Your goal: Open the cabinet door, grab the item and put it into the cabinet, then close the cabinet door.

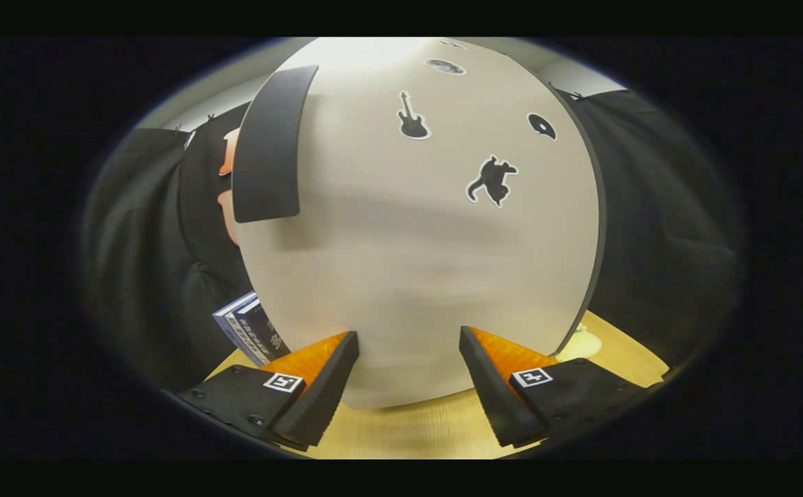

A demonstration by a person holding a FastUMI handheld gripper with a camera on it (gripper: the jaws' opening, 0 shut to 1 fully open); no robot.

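We are holding the gripper point(408, 338) with fingers spread apart, empty, facing the closed white door point(415, 241); its black handle point(270, 145) is up left, and books point(253, 331) are standing at the table's point(408, 428) left edge

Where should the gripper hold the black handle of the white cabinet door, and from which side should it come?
Grip the black handle across its narrow width, near mid-length. It is a long upright strip at the white cabinet door edge nearest the books. Come straight at the front, open gripper fingers either side.
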